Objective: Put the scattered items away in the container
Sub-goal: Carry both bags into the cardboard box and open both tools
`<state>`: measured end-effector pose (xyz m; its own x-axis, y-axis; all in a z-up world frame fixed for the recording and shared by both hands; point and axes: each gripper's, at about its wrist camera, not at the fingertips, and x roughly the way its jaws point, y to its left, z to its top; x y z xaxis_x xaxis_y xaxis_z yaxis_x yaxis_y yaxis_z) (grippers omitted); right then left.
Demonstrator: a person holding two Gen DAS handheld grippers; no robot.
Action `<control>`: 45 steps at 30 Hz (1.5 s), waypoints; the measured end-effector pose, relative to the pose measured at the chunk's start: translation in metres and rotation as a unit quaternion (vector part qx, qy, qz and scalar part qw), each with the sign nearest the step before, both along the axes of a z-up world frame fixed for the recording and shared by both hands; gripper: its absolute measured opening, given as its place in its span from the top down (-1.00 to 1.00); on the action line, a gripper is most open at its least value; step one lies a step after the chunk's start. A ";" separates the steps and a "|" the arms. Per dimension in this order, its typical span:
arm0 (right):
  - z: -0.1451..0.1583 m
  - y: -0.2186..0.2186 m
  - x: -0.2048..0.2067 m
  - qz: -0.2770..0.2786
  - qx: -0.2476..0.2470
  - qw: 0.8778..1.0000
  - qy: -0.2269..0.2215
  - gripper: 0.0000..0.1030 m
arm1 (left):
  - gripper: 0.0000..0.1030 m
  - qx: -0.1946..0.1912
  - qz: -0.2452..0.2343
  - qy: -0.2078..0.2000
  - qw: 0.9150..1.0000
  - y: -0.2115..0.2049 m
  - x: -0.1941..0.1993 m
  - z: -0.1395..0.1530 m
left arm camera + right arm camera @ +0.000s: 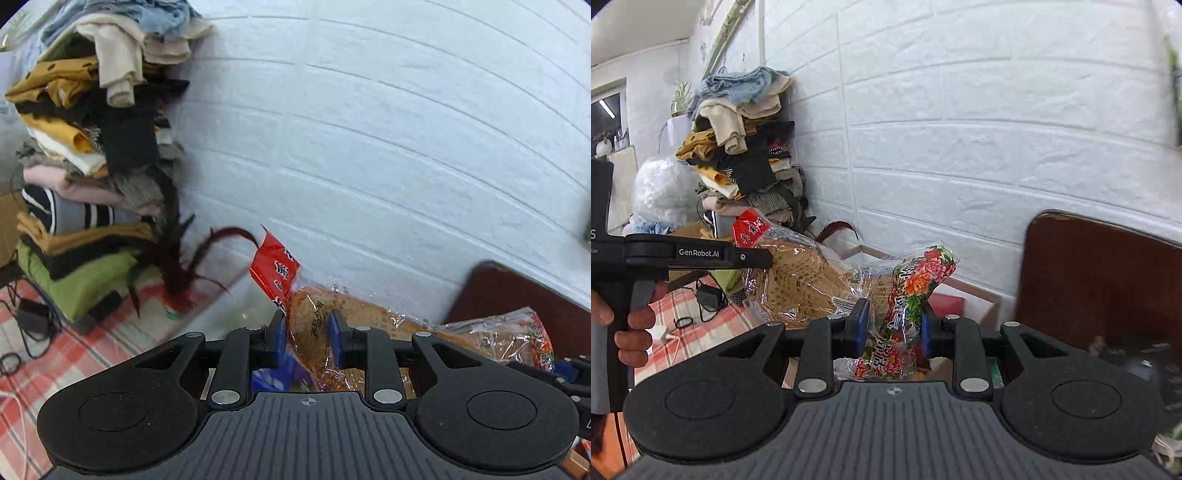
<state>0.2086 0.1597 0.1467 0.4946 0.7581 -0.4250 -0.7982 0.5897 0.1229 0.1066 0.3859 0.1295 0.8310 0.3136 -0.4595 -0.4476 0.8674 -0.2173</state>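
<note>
Left wrist view: left tongs [307,341] pinch one red-topped bread bag [314,332], long axis upright. Right tongs [894,328] pinch one floral snack bag [912,291], upright, tilted right, above the cardboard box [975,295].

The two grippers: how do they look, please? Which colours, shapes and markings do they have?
Each gripper, left and right, is matte black plastic with a ribbed centre plate, two round discs, silver rivets on the linkage bars and blue finger pads. The right wrist view shows white "GenRobot.AI" lettering on the left gripper's side.
</note>
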 end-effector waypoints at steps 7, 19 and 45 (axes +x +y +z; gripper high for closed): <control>-0.019 0.057 0.048 -0.004 -0.024 1.000 0.000 0.40 | 0.57 -0.004 0.016 0.003 1.000 0.044 0.056 -0.027; -0.097 0.111 0.113 -0.007 -0.093 0.996 0.004 0.13 | 0.17 -0.049 0.036 0.081 0.995 0.089 0.128 -0.111; -0.027 0.022 0.069 0.020 -0.011 0.999 0.024 -0.99 | -1.00 0.151 0.039 0.142 0.977 -0.016 0.076 -0.040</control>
